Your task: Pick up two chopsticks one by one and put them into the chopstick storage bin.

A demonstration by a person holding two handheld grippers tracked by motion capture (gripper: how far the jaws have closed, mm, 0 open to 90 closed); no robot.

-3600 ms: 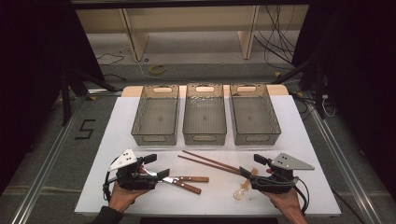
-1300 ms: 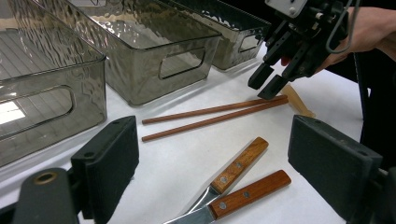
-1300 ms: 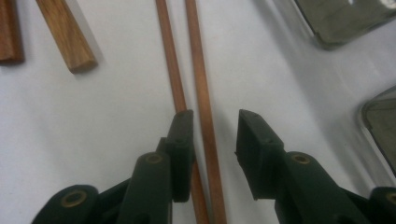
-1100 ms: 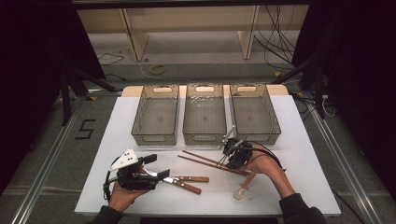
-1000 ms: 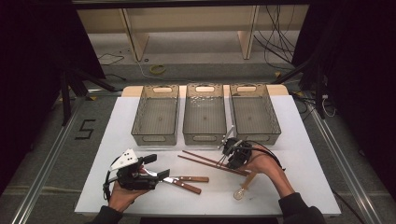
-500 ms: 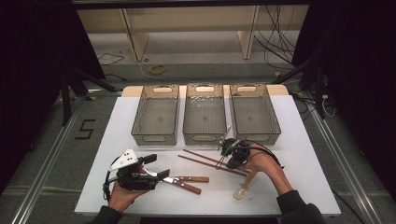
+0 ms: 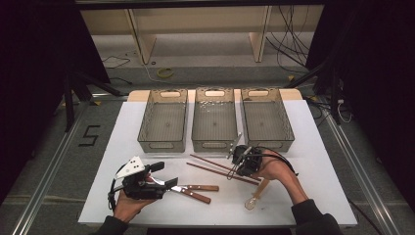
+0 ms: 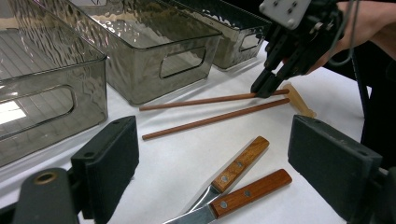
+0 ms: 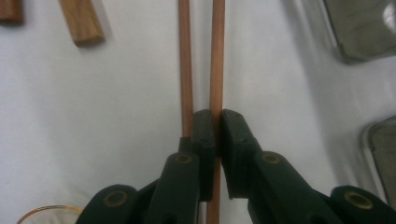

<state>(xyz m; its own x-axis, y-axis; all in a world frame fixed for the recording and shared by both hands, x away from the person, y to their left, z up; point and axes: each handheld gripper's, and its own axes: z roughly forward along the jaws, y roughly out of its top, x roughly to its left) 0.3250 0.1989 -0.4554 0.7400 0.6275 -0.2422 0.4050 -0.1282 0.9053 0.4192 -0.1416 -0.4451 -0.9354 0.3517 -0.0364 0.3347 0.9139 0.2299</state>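
Note:
Two brown chopsticks (image 7: 215, 169) lie side by side in front of the bins. My right gripper (image 7: 234, 171) points down at them, shut on the farther chopstick (image 9: 217, 56) near one end. The nearer chopstick (image 9: 185, 56) runs just beside the left jaw. My left gripper (image 7: 165, 175) rests at the front left, open, with nothing between its pads (image 8: 112, 158). Two wooden-handled knives (image 7: 195, 191) lie right in front of it, their handles (image 8: 238, 163) beyond the jaws. The left gripper view also shows the right gripper (image 8: 262, 89) on the chopstick (image 8: 210, 99).
Three empty smoky plastic bins (image 7: 215, 120) stand in a row at the back of the white table (image 7: 313, 161). A wooden-handled spoon (image 7: 257, 193) with a clear bowl lies under the right wrist. The table's front edge is close to both hands.
The right gripper has come from the front right of the table to the chopsticks. It has barely moved over the last second. The left gripper has stayed put.

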